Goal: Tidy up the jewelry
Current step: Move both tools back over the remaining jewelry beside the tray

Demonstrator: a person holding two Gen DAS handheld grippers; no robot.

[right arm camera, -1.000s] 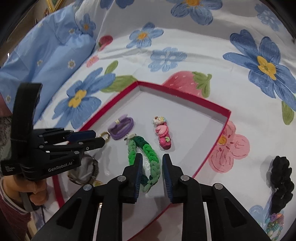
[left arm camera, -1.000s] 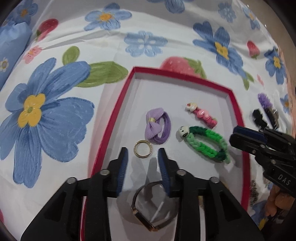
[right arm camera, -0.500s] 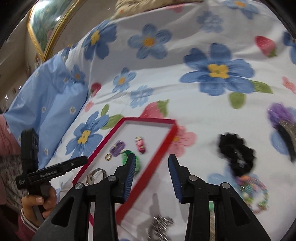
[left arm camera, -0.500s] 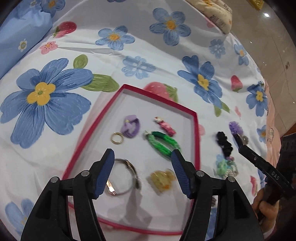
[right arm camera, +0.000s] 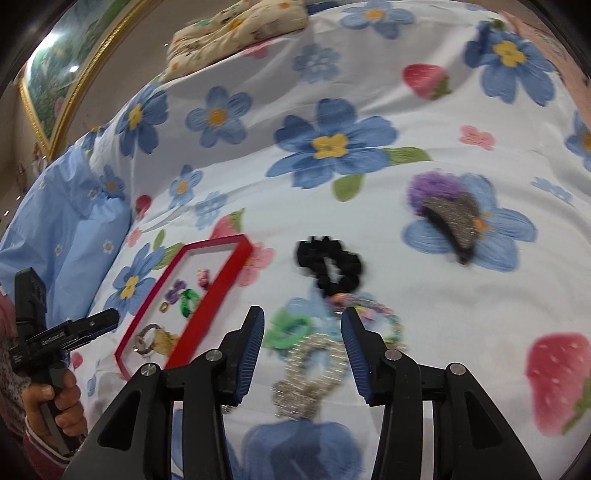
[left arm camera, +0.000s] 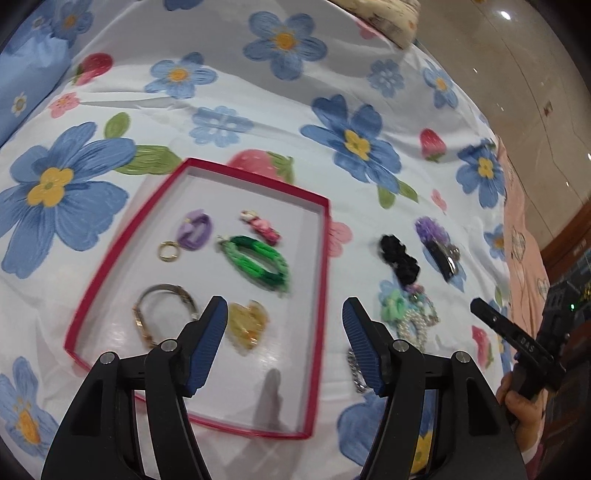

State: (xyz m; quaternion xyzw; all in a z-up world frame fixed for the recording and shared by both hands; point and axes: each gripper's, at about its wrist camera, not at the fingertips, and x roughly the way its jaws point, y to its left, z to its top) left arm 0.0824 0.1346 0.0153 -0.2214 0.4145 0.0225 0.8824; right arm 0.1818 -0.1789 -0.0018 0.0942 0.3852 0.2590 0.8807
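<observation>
A red-rimmed tray (left arm camera: 299, 236) lies on the flowered bedspread. In it are a purple hair tie (left arm camera: 195, 229), a gold ring (left arm camera: 169, 251), a pink clip (left arm camera: 260, 227), a green braided bracelet (left arm camera: 258, 260), a metal bangle (left arm camera: 162, 314) and a yellow heart clip (left arm camera: 246, 321). My left gripper (left arm camera: 284, 308) hangs open above the tray's near end, holding nothing. My right gripper (right arm camera: 303, 319) hovers over the loose pile right of the tray, its jaws opening and empty. Below it lie a silver glitter piece (right arm camera: 310, 369), a green ring (right arm camera: 286, 330) and a beaded bracelet (right arm camera: 373, 314).
A black scrunchie (right arm camera: 332, 266) and a purple-and-glitter clip (right arm camera: 450, 214) lie beyond the pile. A blue pillow (right arm camera: 62, 229) sits left of the tray (right arm camera: 210, 306) and a patterned cushion (right arm camera: 236, 26) at the far edge. The bed ends at a shiny floor (left arm camera: 517, 74) on the right.
The left gripper has pulled up and back from the bangle and opened wider. The right gripper has swung from over the green bracelet in the tray to the loose pile, opening.
</observation>
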